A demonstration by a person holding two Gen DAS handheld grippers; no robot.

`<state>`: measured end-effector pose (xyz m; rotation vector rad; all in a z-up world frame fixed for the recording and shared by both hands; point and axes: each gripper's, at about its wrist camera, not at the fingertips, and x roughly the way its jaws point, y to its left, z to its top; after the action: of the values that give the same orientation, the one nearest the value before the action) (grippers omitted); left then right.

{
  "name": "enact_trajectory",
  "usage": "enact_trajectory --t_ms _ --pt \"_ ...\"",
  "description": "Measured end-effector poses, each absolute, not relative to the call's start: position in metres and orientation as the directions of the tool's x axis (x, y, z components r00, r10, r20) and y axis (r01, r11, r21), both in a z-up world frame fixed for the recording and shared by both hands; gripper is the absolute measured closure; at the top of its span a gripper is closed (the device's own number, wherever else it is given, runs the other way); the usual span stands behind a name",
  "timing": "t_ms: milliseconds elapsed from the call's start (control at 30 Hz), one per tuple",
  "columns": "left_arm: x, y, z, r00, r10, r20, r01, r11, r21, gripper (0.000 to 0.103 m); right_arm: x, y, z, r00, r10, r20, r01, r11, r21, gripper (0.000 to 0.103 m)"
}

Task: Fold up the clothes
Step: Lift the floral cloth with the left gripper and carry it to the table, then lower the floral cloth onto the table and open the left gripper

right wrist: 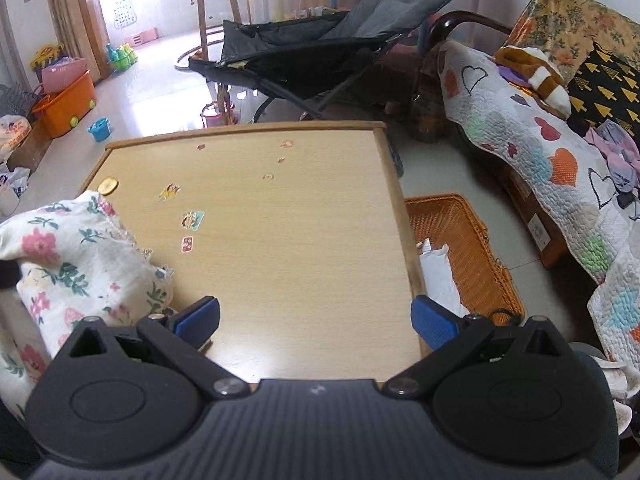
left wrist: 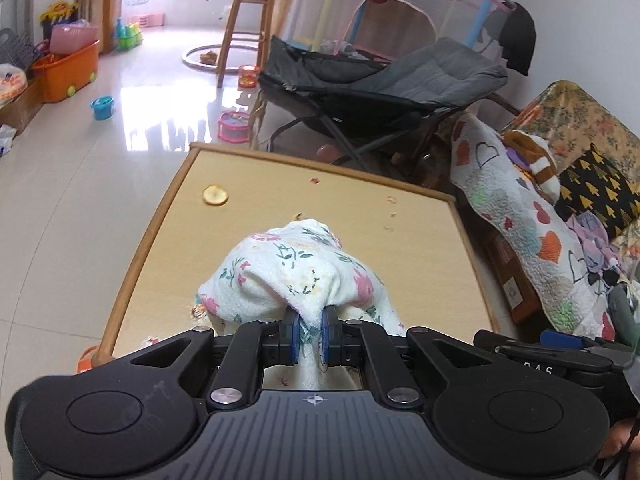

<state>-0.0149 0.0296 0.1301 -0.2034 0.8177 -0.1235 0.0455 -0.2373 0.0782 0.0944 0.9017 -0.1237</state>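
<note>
Left claw (left wrist: 311, 336) is clamped on the garment (left wrist: 296, 268), bunching it above the bench (left wrist: 420, 248) for spreading; right claw (right wrist: 316, 320) gapes wide, empty, beside the garment.

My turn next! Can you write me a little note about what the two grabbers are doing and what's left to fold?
Left gripper: jaws shut on a pinch of the floral cloth, which is bunched up over the wooden table.
Right gripper: jaws wide open, holding nothing, over the table's near edge.
A wicker basket sits on the floor beside the table with a white cloth in it.
Done: the floral cloth is picked up, but no neat fold shows yet.
Left: spread it flat on the table, then fold it.
</note>
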Motion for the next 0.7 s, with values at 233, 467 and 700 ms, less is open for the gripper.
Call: enact_trajectory --t_ms 233,467,700 --pt "-0.005 0.045 0.109 0.661 -0.172 -0.731 -0.001 0.973 -0.23 0.093 0.052 -0.226 0.06 0.59 -0.055 -0.806 0.119 0.993 0.019 0.001" --pt "0.022 0.05 0.095 0.653 -0.156 -0.741 -0.001 0.978 -0.207 0.093 0.058 -0.227 0.049 0.574 -0.045 -0.817 0.134 0.99 0.04 0.001" --pt "0.063 0.055 0.073 0.638 -0.148 -0.756 -0.005 0.981 -0.196 0.093 0.064 -0.227 0.035 0.559 -0.043 -0.828 0.134 0.99 0.039 0.001"
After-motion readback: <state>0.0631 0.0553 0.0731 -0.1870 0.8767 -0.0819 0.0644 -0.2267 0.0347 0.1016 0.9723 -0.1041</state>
